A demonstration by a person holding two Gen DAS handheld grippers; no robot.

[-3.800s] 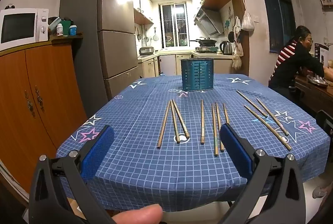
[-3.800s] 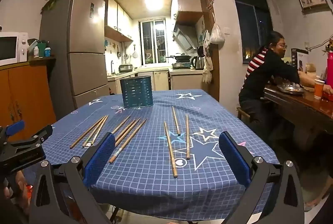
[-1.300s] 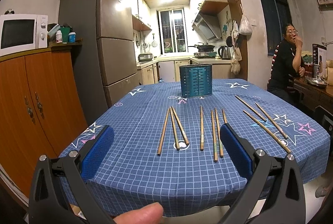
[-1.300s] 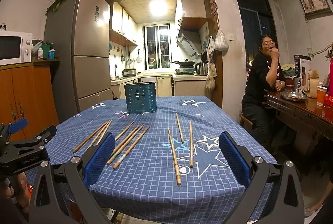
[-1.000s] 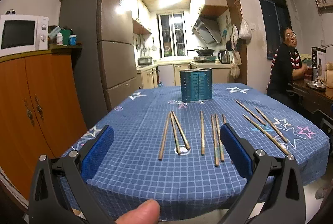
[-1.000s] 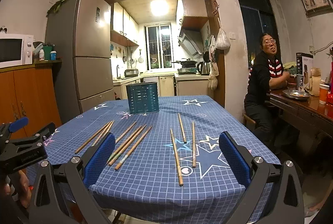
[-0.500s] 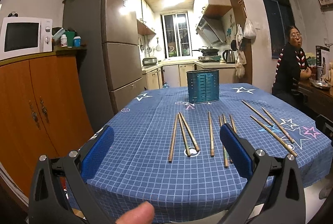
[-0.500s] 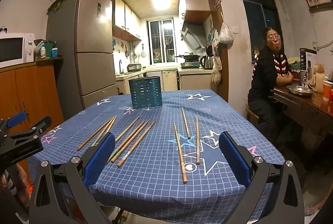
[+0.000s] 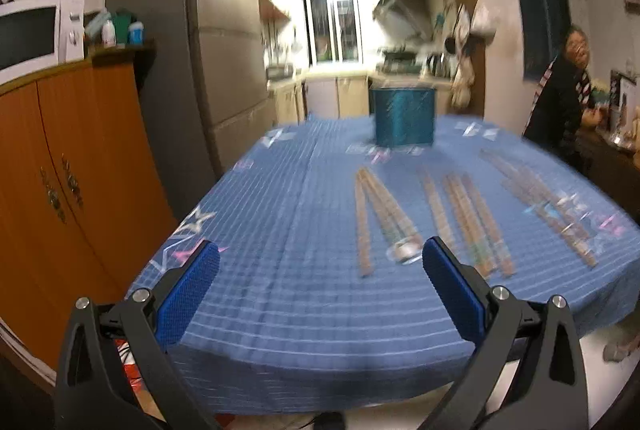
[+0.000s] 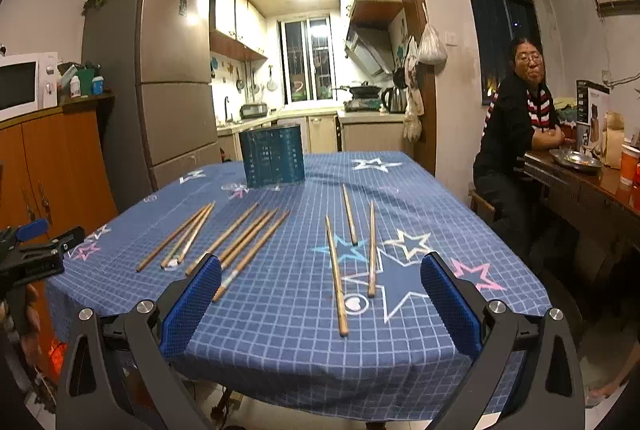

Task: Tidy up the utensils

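Blue checked cloth with star prints covers the table (image 10: 460, 214), and wooden chopsticks lie loose on it in three groups. Seen from the right wrist, a left group (image 10: 180, 236) of about three sticks fans toward the left edge, a middle group (image 10: 244, 236) of four slants toward the near edge, and a right group (image 10: 352, 250) of three lies just beside a white star, all pointing roughly toward the far edge. A dark teal perforated holder (image 10: 272, 156) stands upright near the middle of the far edge, well apart from every stick.

The right tool (image 10: 320, 290) hangs off the near edge with its blue pads spread wide and nothing between them; the right group sits in the gap ahead of it. The left tool (image 9: 320, 290) is likewise wide open and empty, held off the near left corner. Its view is badly smeared, so the chopsticks (image 9: 432, 214) and the holder (image 9: 404, 116) there show only as streaks.

Nothing stands between the sticks and the holder. Left of the table are an orange wooden cabinet (image 10: 52, 166) carrying a white microwave (image 10: 24, 86), then a grey refrigerator (image 10: 160, 78). A woman (image 10: 520, 110) in a dark striped top sits beyond the right edge at a brown side counter (image 10: 592, 186).
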